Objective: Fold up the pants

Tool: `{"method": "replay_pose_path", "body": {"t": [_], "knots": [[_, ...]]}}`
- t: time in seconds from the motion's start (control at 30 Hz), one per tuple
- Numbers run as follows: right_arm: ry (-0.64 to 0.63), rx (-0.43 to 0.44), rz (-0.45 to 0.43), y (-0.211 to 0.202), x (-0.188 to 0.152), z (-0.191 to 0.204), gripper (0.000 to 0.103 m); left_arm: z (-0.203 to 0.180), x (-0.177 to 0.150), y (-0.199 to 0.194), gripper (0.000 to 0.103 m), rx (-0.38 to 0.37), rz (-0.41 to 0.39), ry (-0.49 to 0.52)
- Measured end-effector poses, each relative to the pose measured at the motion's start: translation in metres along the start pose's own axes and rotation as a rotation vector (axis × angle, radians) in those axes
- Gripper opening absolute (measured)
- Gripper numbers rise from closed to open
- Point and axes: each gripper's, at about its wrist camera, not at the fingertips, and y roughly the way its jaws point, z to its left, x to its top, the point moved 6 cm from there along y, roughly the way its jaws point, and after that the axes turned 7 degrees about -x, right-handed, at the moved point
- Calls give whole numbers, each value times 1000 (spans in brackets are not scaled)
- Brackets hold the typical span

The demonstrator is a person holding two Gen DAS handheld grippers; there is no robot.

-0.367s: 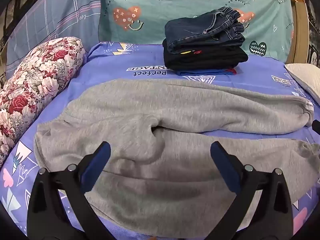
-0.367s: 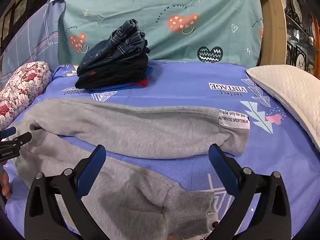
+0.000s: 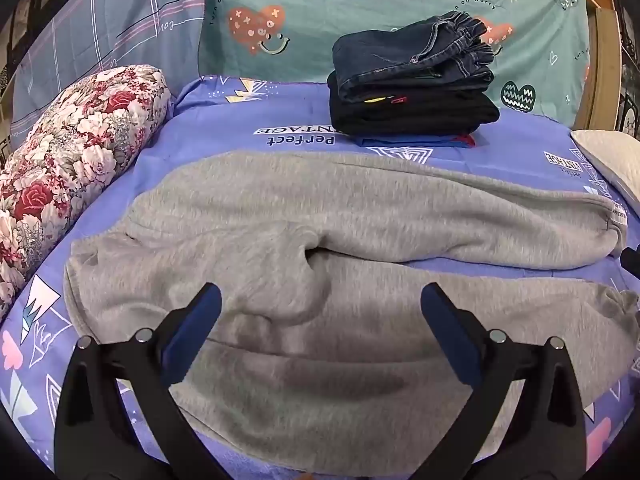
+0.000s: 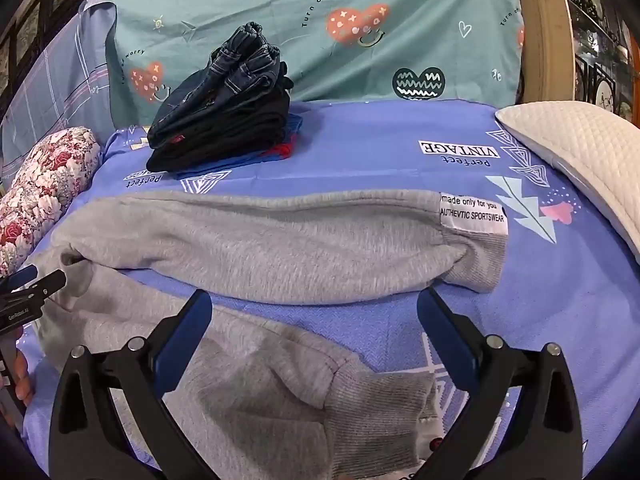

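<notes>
Grey pants [image 3: 320,248] lie unfolded across middle of bed [image 3: 224,128], waist toward bed's left edge, both legs running toward right edge, strip of sheet showing between them. Far leg's cuff [image 4: 476,260] carries white label [image 4: 472,214]; near cuff [image 4: 380,412] lies by bed's front edge. Your left gripper [image 3: 320,320] hangs over seat of pants, jaws spread, gripping nothing. Your right gripper [image 4: 314,320] hangs over near leg, jaws spread likewise. Stack [image 3: 412,92] of folded clothes sits near bed's back edge. Floral bolster [image 3: 72,160] along left edge; white pillow [image 4: 580,160] at right edge.
</notes>
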Motion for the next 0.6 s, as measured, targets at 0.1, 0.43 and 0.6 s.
{"method": "replay_pose_path", "body": {"t": [0.1,0.43,0.6], "knots": [[6,5,7,1,0,-1,102,-2,0,0,101,-1,4,-2],[37,9,24,4,-1,-5,102,-2,-2,1,101,-6,5,-4],[43,10,36,8,-1,-8,102,-3,-3,3,101,-9,12,-9]]}}
